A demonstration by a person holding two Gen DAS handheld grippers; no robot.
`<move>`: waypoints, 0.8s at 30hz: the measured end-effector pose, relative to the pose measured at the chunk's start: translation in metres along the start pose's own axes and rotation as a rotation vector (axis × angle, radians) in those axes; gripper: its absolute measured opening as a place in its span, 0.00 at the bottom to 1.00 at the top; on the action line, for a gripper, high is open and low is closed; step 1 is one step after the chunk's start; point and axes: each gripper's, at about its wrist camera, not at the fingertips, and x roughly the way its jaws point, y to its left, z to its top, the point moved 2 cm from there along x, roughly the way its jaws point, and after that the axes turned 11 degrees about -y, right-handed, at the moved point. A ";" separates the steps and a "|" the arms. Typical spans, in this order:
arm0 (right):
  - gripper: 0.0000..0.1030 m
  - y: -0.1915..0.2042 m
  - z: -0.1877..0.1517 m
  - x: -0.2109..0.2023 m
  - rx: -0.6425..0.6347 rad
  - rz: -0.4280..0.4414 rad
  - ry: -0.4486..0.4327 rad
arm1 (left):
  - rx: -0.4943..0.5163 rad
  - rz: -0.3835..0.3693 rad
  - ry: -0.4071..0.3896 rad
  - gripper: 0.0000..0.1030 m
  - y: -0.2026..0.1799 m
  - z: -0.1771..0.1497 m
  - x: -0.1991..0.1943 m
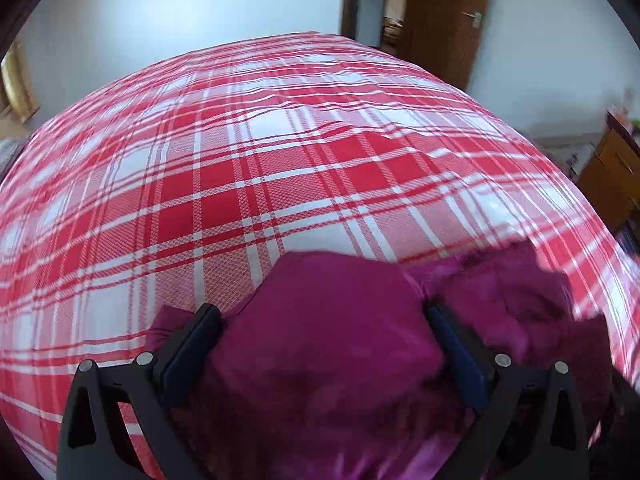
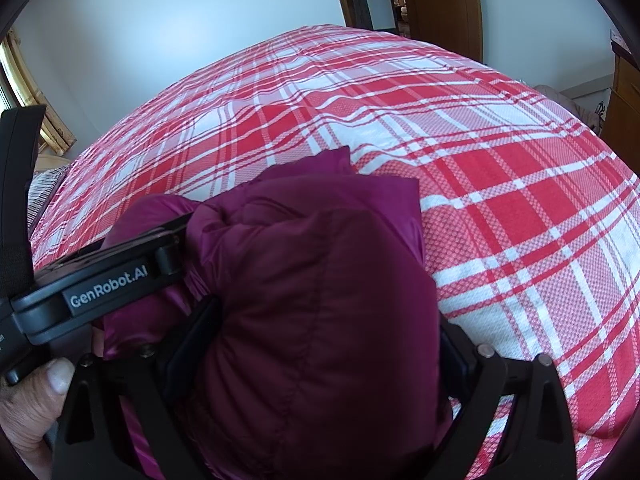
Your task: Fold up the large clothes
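- Indoors, a bulky magenta quilted puffer jacket (image 2: 316, 300) lies bunched at the near edge of a bed spread with a red-and-white plaid woven cover (image 1: 248, 184).
- Seen from the left wrist camera, the black left gripper (image 1: 320, 344) has a thick fold of the jacket filling the wide gap between its two dark fingers (image 1: 192, 344); both pads press into the fabric.
- Seen from the right wrist camera, the black right gripper (image 2: 320, 344) likewise straddles a rounded mound of the same jacket, its jaws spread wide with cloth packed between them.
- At that view's left, the other hand-held unit, lettered "GenRobot.AI", reaches in against the jacket, and a person's thumb (image 2: 58, 376) shows at the lower left corner.
- Behind the bed stand a pale blue-white wall (image 1: 160, 20) and a brown wooden door (image 2: 444, 4) with a metal handle.
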 end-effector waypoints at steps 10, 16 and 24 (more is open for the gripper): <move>0.95 -0.040 0.012 -0.038 0.021 0.226 -0.077 | -0.211 -0.288 -0.126 0.99 0.061 -0.075 -0.091; 0.66 -0.041 0.011 -0.015 0.070 0.408 0.003 | -0.308 -0.427 -0.106 0.98 0.059 -0.080 -0.072; 0.22 -0.010 0.013 -0.043 0.065 0.492 0.007 | -0.293 -0.348 -0.167 0.34 0.054 -0.067 -0.099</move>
